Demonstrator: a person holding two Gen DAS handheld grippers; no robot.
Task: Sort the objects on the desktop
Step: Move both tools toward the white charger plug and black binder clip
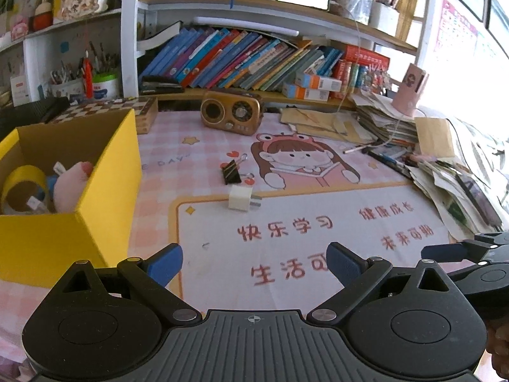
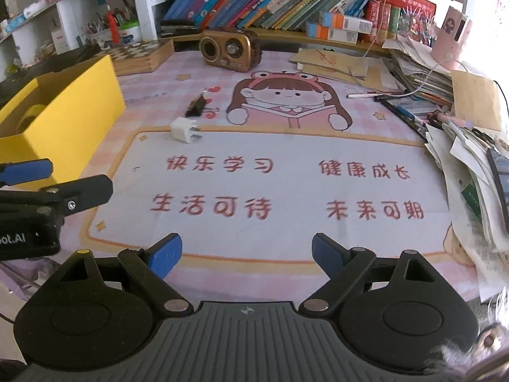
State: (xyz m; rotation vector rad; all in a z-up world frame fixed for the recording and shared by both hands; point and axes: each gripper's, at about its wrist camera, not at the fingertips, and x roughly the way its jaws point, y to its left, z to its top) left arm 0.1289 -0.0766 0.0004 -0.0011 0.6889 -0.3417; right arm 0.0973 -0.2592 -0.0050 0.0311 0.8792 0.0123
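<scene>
A white plug adapter (image 1: 240,202) lies on the pink desk mat (image 1: 318,238), with a black binder clip (image 1: 231,172) just behind it. Both also show in the right wrist view, the adapter (image 2: 184,131) and the clip (image 2: 197,105). A yellow cardboard box (image 1: 105,191) at the left holds a roll of yellow tape (image 1: 19,187) and a pink plush toy (image 1: 71,187). My left gripper (image 1: 254,265) is open and empty, low over the near mat. My right gripper (image 2: 246,256) is open and empty, beside it on the right.
A brown retro radio (image 1: 230,113) and a chessboard box (image 1: 127,111) stand at the back. Messy stacks of papers and pens (image 1: 445,172) fill the right side. Bookshelves (image 1: 254,60) rise behind. The left gripper's finger (image 2: 28,170) shows at the right view's left edge.
</scene>
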